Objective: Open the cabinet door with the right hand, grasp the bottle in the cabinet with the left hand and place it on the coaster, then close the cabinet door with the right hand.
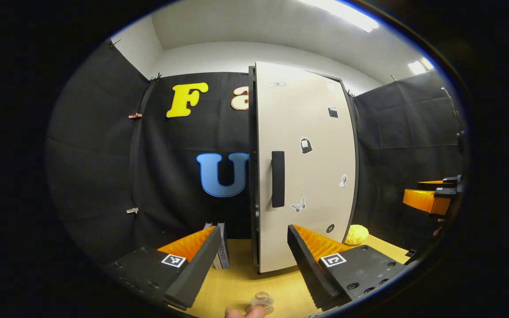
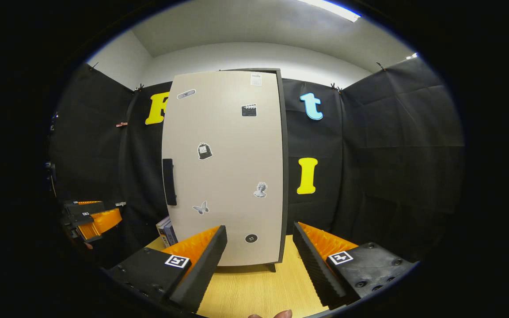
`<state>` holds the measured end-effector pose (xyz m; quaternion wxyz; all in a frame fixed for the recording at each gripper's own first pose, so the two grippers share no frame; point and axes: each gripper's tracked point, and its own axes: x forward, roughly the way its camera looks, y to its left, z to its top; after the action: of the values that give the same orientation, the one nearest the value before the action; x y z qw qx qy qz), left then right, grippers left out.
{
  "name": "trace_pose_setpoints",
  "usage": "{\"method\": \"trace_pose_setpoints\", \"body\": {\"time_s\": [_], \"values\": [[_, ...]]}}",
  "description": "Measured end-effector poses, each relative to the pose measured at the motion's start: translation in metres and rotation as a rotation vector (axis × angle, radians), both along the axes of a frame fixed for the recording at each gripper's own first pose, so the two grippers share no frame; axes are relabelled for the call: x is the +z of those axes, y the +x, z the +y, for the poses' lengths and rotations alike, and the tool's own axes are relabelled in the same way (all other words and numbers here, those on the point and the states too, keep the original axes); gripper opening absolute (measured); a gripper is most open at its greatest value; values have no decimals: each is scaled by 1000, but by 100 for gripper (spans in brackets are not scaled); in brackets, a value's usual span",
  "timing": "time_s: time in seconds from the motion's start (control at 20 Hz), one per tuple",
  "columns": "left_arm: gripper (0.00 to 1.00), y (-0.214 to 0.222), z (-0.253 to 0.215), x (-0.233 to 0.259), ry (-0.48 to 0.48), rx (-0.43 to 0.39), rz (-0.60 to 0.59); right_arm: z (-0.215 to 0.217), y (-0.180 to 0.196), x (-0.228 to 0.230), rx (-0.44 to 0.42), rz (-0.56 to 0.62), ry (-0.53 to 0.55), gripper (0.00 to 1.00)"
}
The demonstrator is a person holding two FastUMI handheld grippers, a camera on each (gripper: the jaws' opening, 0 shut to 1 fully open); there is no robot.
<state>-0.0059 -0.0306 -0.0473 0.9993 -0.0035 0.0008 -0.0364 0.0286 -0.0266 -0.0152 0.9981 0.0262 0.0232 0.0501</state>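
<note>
In the left gripper view, the left gripper (image 1: 250, 260) sits at the bottom of the frame with its fingers spread and nothing between them. Books (image 1: 222, 251) stand just left of centre on the table (image 1: 237, 287). The cabinet door (image 1: 307, 168) is shut and rises mid-frame above the gap between the fingers, its dark handle (image 1: 278, 179) near the door's left edge. A small clear glass piece (image 1: 262, 301) lies at bottom centre, a yellow sponge-like lump (image 1: 356, 234) right of the cabinet, and the right gripper (image 1: 431, 196) at far right.

In the right gripper view, the left gripper (image 2: 89, 218) appears at lower left, the door (image 2: 228, 168) fills the centre, and the right gripper (image 2: 259, 260) has its fingers spread and empty.
</note>
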Motion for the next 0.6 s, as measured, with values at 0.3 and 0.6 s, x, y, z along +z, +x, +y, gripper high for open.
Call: {"method": "trace_pose_setpoints", "body": {"time_s": [0.3,0.6], "values": [[95,-1,3,0,0,4,0,1,-1,-1,1,5,0,98],[94,-3,3,2,3,6,-4,0,-3,1,2,4,1,98]]}}
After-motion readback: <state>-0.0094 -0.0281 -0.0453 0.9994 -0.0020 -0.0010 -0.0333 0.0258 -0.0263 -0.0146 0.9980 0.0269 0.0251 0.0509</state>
